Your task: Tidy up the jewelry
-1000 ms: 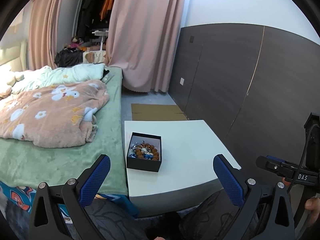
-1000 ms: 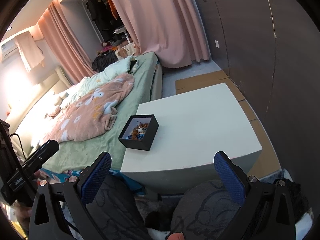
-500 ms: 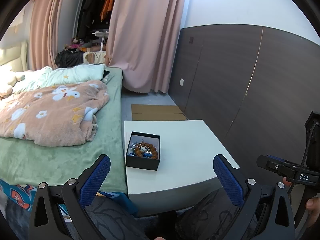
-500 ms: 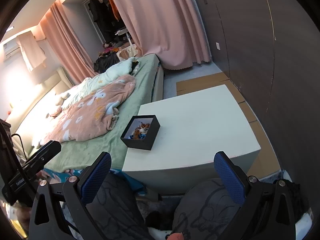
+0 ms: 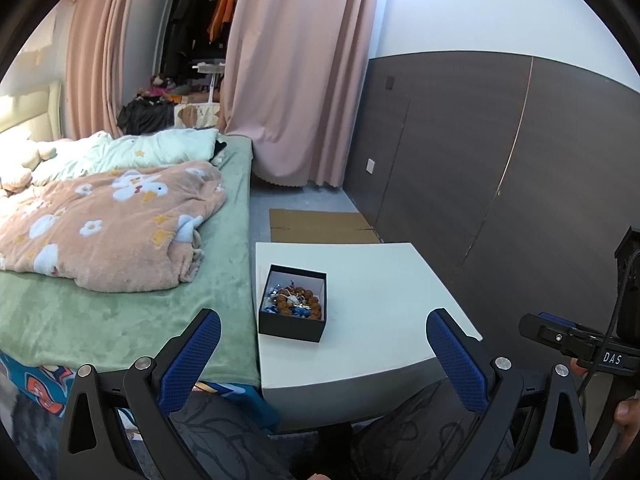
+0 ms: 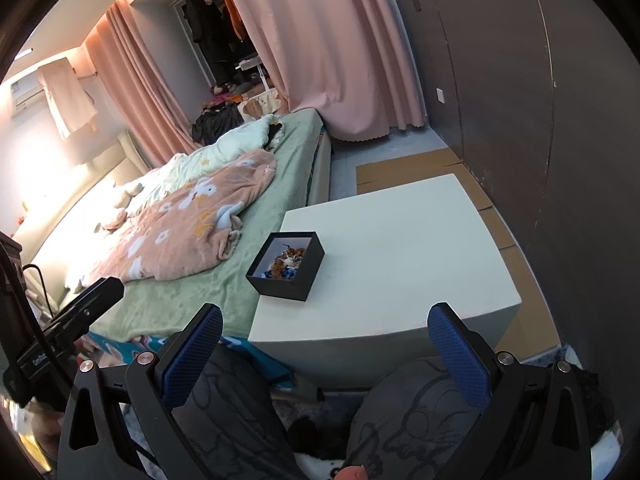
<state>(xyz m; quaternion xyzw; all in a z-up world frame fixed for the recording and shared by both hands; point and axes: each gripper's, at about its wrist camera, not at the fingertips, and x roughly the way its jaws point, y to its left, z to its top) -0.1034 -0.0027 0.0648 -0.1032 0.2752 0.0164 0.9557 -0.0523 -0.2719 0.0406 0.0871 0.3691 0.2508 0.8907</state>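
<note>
Bedroom, white counter [image 5: 380,288] beside a green bed [image 5: 120,312]. Left gripper [image 5: 320,344] hangs short of the counter, jaws spread, empty. Right gripper [image 6: 324,344] likewise, jaws released. Ahead, a black box [image 5: 292,304] of jewelry [image 5: 296,302] sits near the counter's bed-side edge. Pink curtains [image 5: 296,80] beyond.

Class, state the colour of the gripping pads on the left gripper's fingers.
Blue, with a fine mesh texture, on black fingers; the left wrist view shows them best.
</note>
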